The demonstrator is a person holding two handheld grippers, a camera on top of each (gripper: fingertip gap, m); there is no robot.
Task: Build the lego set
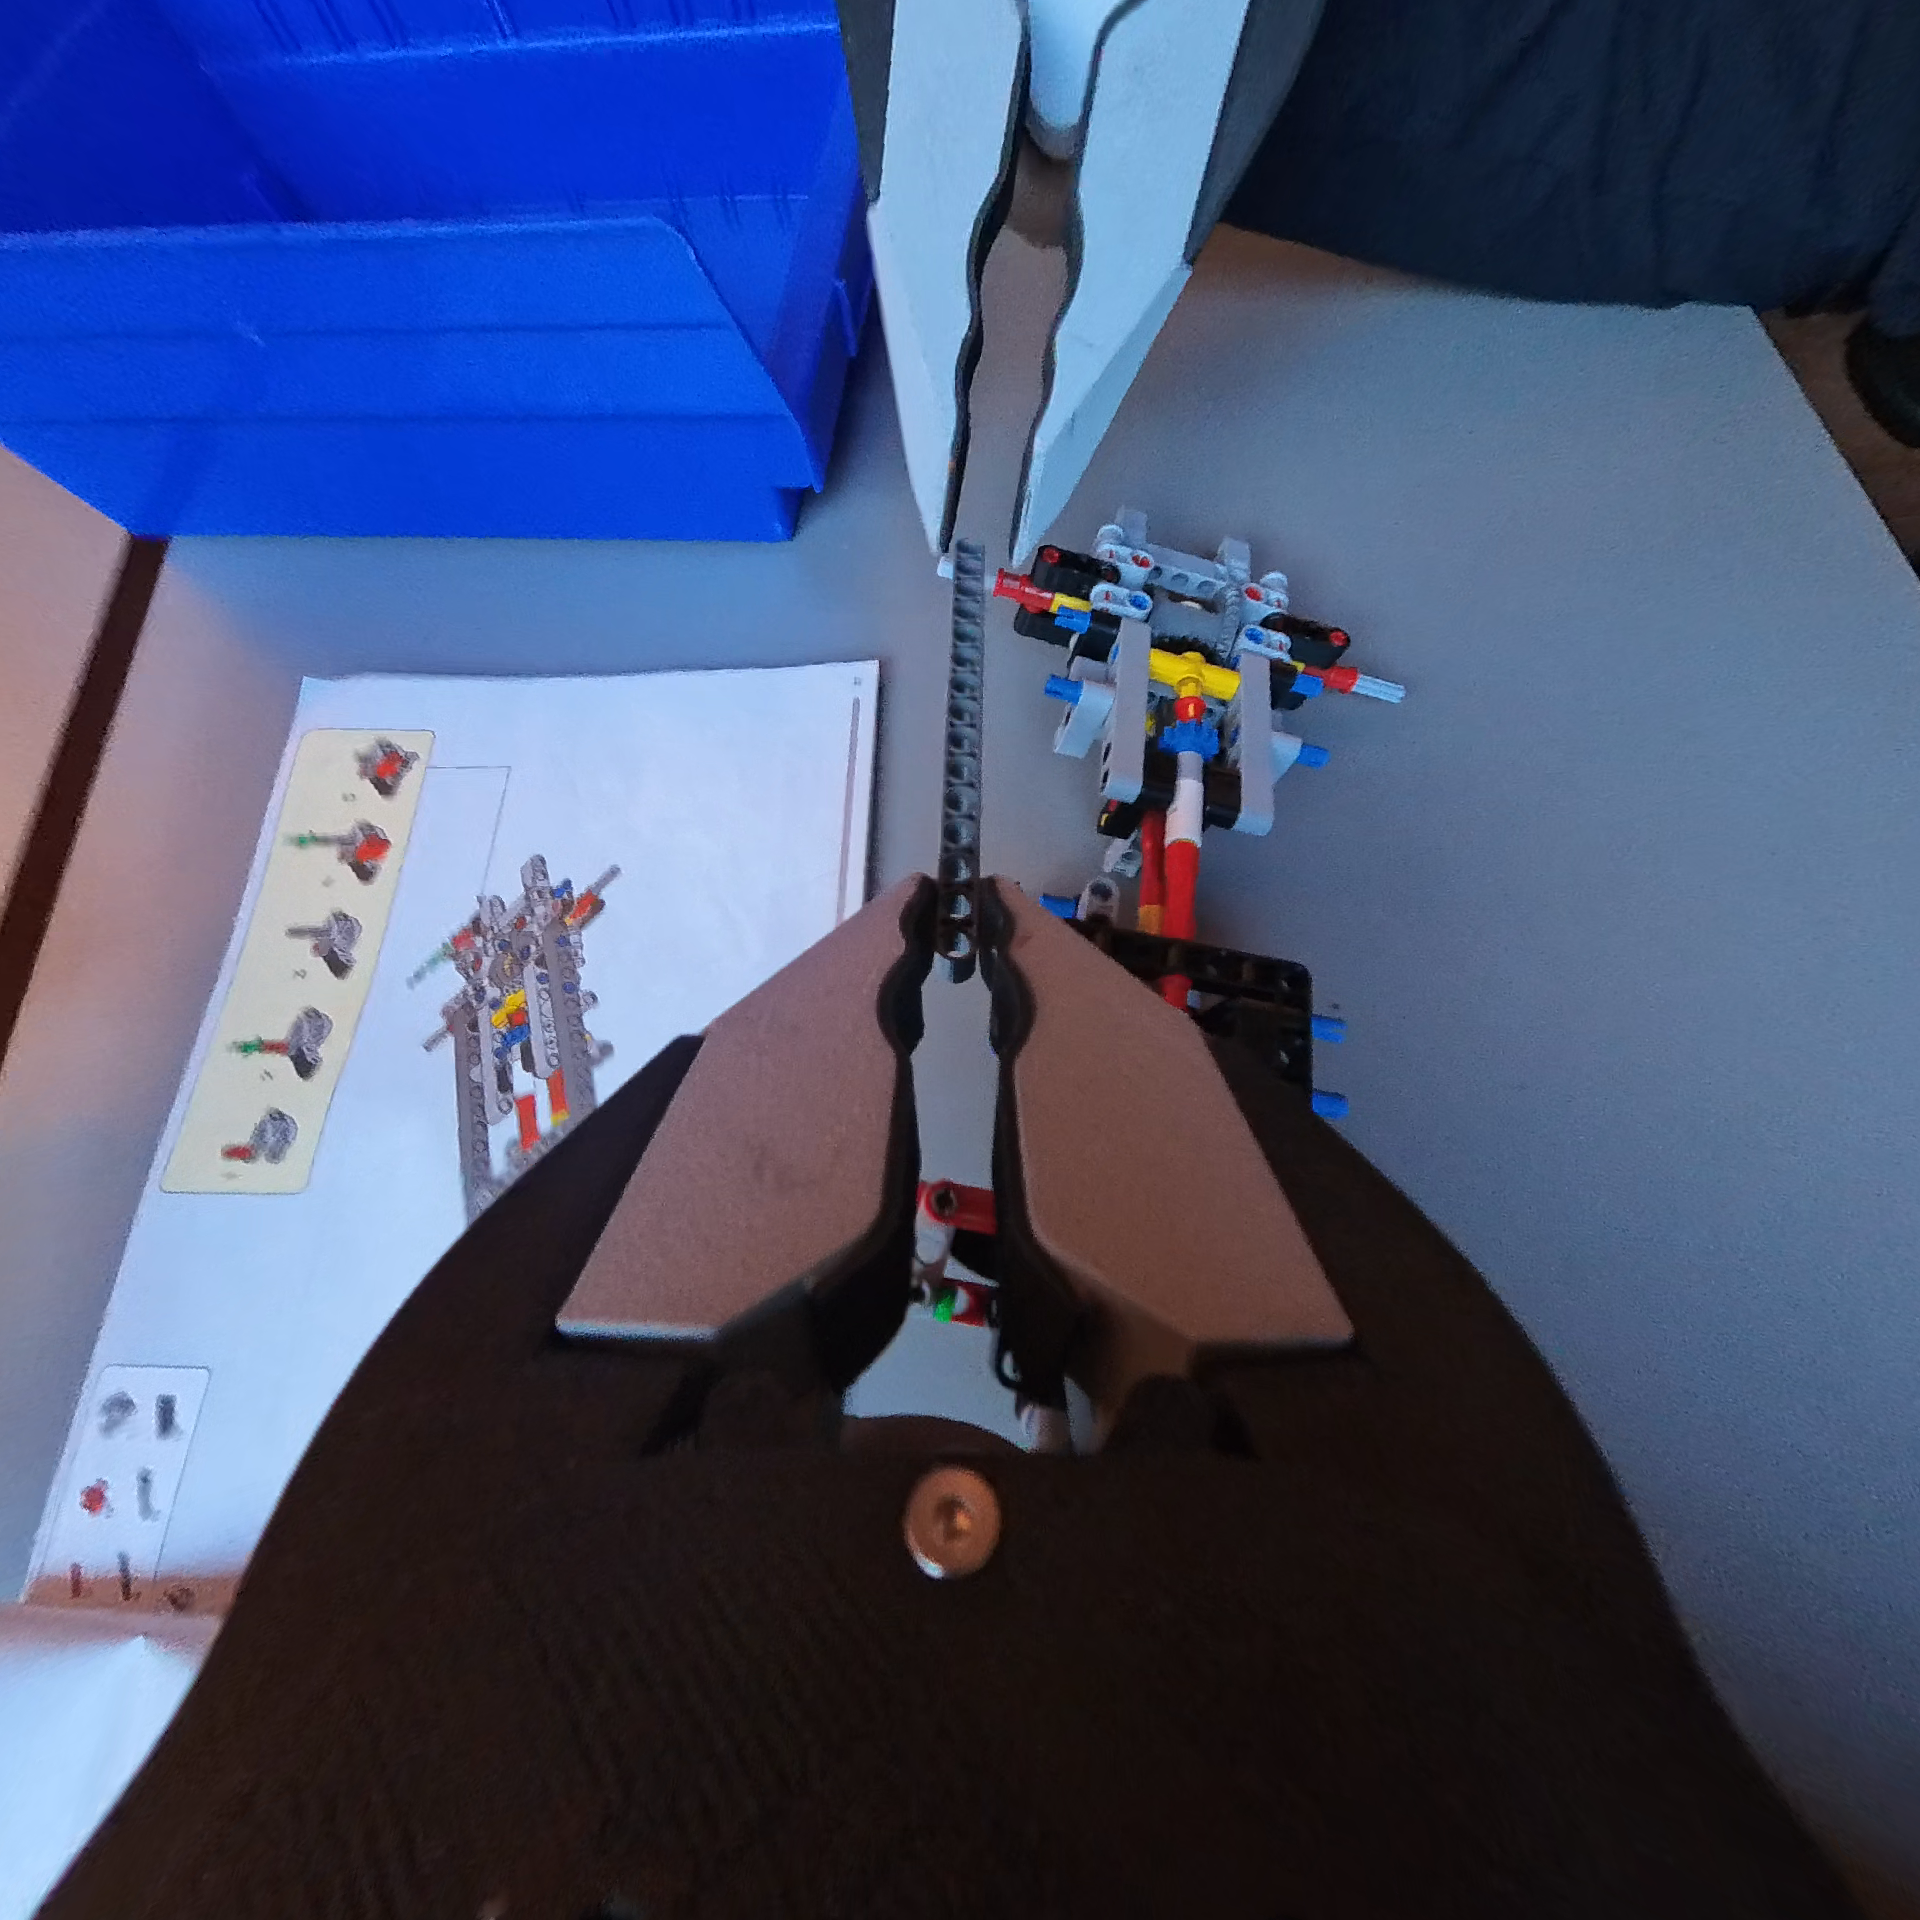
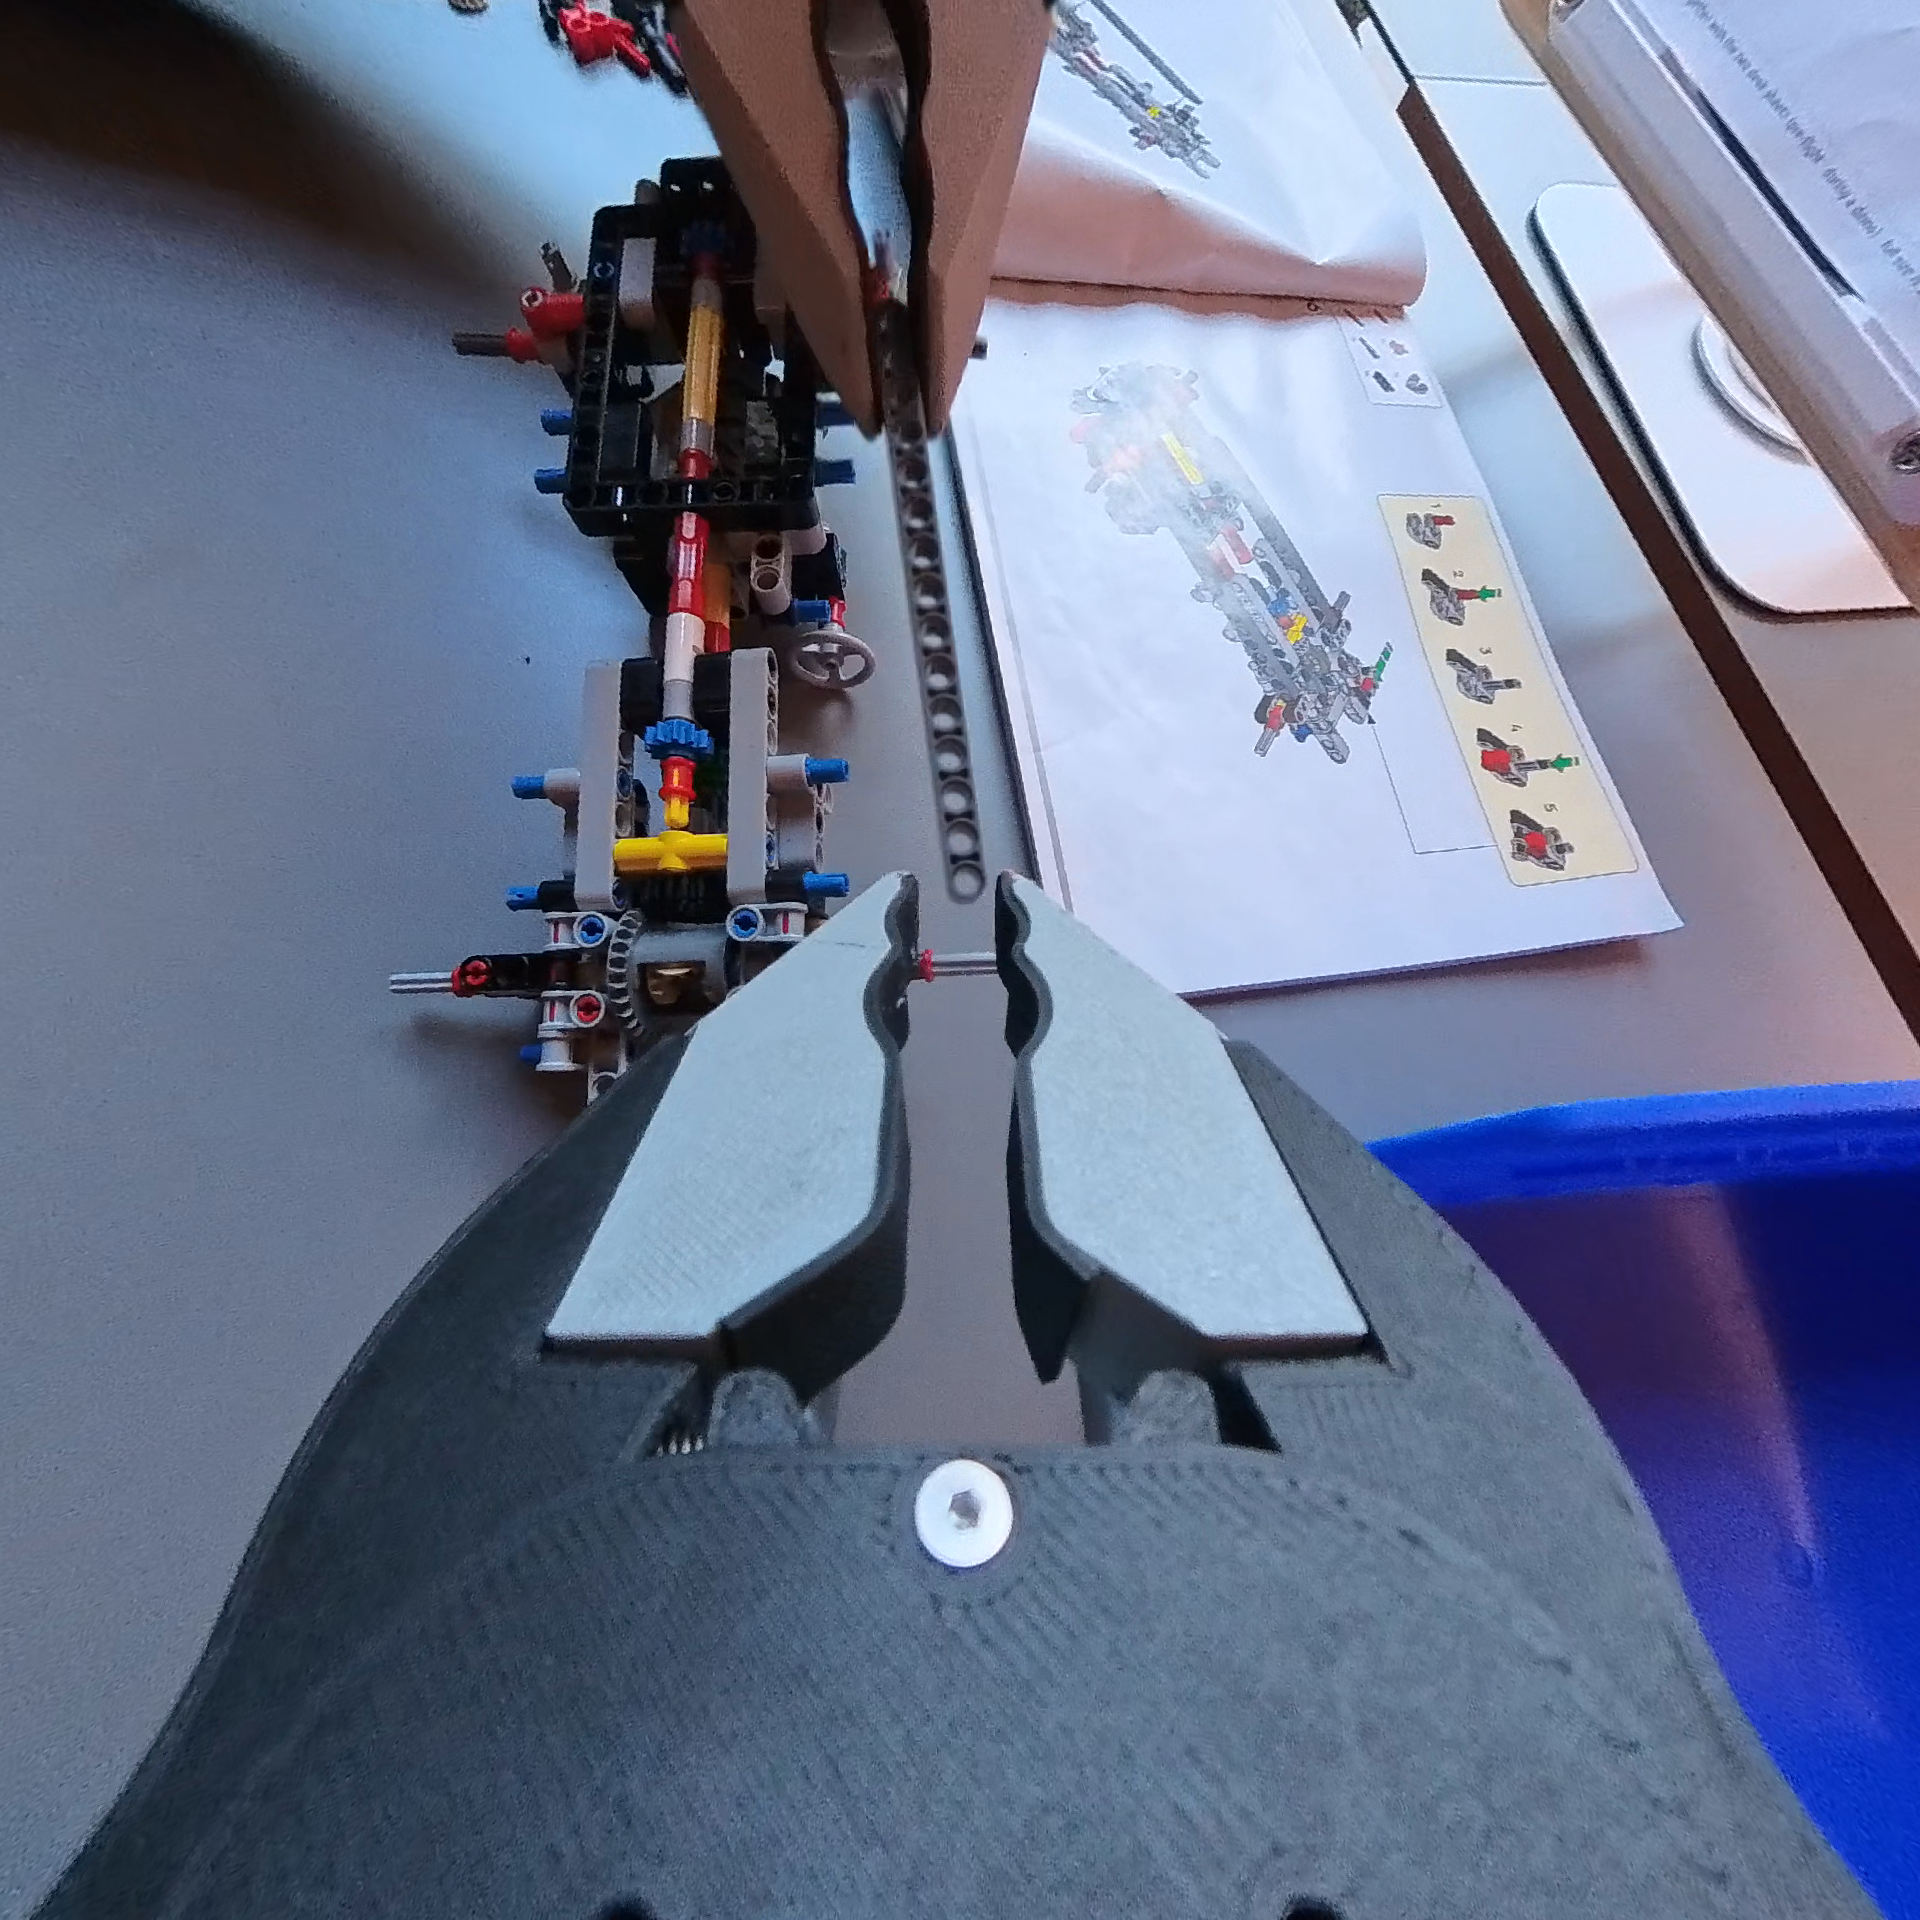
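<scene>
My left gripper (image 1: 961,904), with brown fingers, is shut on one end of a long dark grey beam with holes (image 1: 964,727) and holds it level above the grey table (image 1: 1558,935). The beam runs straight ahead to my right gripper (image 1: 982,540). In the right wrist view my right gripper (image 2: 956,904), with grey fingers, is open. The beam's free end (image 2: 964,873) sits just ahead of its tips, with a gap on both sides. The left gripper (image 2: 904,416) shows at the beam's far end. A colourful brick model (image 2: 686,644) lies beside the beam, and it also shows in the left wrist view (image 1: 1184,686).
An open instruction booklet (image 1: 623,790) lies on the beam's other side (image 2: 1299,831). A blue bin (image 1: 416,312) stands by the right gripper (image 2: 1714,1351). A thin grey axle of the model (image 2: 961,961) crosses under the right fingers. Loose red and black parts (image 2: 603,31) lie far off. My hands' fingertips stand some 9 cm from each other.
</scene>
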